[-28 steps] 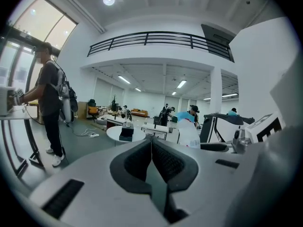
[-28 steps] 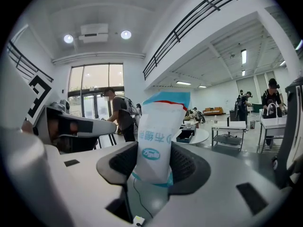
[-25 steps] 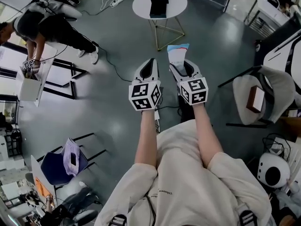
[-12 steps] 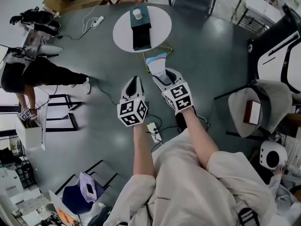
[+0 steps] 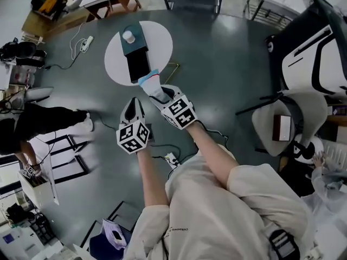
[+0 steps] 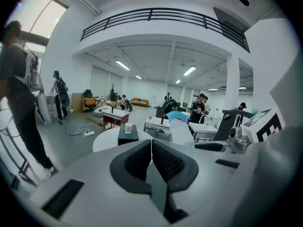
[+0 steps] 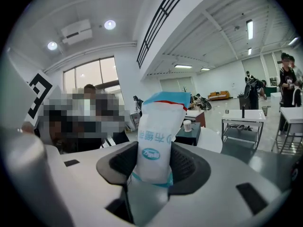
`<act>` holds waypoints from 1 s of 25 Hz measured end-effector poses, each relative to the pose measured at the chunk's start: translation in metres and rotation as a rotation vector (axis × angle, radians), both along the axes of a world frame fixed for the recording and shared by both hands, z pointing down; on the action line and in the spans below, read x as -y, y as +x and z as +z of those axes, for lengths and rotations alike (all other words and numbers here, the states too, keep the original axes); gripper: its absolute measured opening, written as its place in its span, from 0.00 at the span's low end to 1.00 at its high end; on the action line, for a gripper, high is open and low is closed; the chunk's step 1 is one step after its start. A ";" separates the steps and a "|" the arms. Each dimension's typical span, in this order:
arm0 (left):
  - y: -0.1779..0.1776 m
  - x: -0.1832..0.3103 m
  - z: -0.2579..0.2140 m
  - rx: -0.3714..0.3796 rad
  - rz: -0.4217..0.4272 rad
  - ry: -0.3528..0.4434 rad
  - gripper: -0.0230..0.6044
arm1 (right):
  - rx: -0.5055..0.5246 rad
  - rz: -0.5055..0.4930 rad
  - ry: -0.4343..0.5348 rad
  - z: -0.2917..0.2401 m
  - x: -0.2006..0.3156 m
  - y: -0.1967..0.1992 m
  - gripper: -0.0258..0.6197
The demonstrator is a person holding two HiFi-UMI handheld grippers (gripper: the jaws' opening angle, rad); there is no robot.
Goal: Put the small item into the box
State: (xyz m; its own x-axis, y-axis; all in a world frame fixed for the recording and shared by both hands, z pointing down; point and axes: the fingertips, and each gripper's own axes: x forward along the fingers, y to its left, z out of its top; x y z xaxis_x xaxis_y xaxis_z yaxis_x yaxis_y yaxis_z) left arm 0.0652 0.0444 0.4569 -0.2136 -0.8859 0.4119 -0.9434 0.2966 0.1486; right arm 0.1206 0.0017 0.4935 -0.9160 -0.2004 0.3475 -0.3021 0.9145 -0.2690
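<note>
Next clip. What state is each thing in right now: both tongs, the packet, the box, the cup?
Left tongs: shut, empty.
Right tongs: shut on the packet.
Packet: upright, not yet in the box.
Box: on the round table; open or closed unclear.
Cup: upright on the box.

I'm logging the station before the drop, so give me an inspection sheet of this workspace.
Surface: round white table, partly bare.
Job's things: dark box on the table; white packet, blue top, in right gripper.
Clutter: small white cup on the box.
Grippers: left gripper shut, empty; right gripper shut on the packet.
Cables: power strip and leads on the floor.
Surroundings: chair at right, person at left.
</note>
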 end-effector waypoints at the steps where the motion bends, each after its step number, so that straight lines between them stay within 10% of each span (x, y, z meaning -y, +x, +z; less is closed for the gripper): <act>1: -0.006 0.010 0.001 -0.003 -0.006 0.007 0.07 | 0.000 -0.004 0.001 0.003 0.011 -0.006 0.39; 13: -0.056 0.046 0.036 -0.080 -0.055 -0.028 0.07 | -0.057 0.034 -0.053 0.035 0.068 -0.033 0.39; 25: -0.131 0.130 0.069 -0.097 0.179 -0.069 0.07 | -0.111 0.204 -0.023 0.042 0.128 -0.099 0.39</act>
